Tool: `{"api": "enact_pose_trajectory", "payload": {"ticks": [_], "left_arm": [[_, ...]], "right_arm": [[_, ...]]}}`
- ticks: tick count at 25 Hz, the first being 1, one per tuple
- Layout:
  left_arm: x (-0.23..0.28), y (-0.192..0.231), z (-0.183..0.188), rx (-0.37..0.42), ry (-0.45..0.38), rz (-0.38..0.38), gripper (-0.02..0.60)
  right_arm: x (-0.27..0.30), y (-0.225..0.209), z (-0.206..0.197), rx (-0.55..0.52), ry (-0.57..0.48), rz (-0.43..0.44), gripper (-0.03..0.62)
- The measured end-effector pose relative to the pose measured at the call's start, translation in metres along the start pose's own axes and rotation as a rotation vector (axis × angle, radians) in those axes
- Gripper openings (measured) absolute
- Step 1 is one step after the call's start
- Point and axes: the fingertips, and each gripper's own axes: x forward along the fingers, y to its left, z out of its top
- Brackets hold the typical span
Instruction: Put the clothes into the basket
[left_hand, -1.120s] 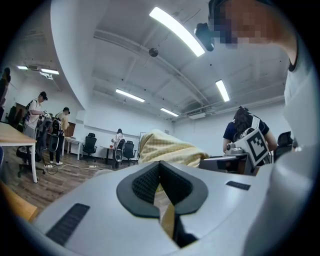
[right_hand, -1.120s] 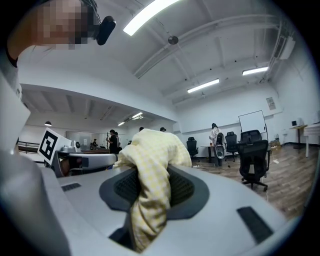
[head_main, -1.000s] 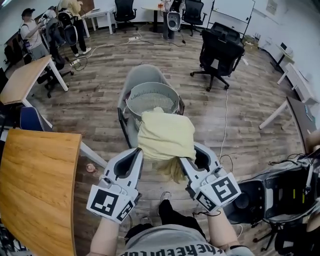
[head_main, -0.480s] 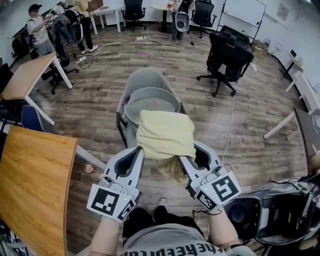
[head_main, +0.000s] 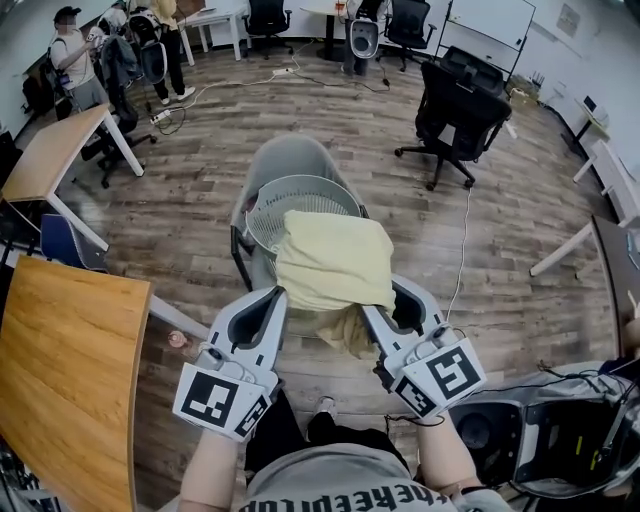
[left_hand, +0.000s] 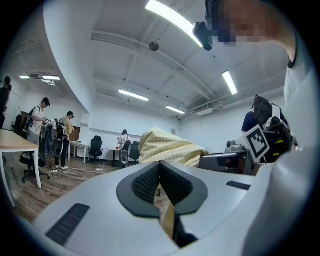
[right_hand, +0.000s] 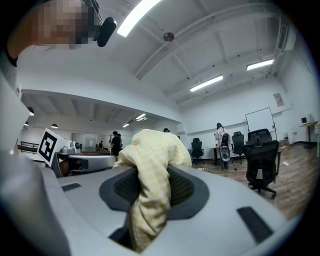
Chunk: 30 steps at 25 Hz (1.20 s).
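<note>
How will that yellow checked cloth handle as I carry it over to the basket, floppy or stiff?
Likely floppy: the yellow checked cloth mounds up softly and a tail droops below it. Probably light for its bulk: the right gripper helps carry it by one pinched fold. The hanging tail might catch on the basket rim.

A pale yellow garment of fine-checked cloth (head_main: 333, 262) spans the light grey left gripper (head_main: 275, 298) and the light grey right gripper (head_main: 392, 296). Both carry black ribbed pads (left_hand: 145, 182) and black-and-white square markers (head_main: 212, 402). Just beyond their tips, a white slatted plastic basket (head_main: 300, 200) sits on a grey shell chair (head_main: 290, 150). An orange-brown wood-grain tabletop (head_main: 70, 370) lies left of the left gripper. Grey-brown plank flooring (head_main: 200, 210) runs beneath, and a black office chair (head_main: 455, 100) stands well beyond the right gripper.
</note>
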Motion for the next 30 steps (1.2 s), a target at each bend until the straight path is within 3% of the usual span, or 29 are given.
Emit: {"api": "enact_pose_trajectory", "payload": {"ticks": [30], "left_arm": [[0.052, 0.129, 0.007, -0.010, 0.036, -0.224, 0.014]], "right_arm": [[0.119, -0.003, 0.007, 0.023, -0.010, -0.242, 0.133]]}}
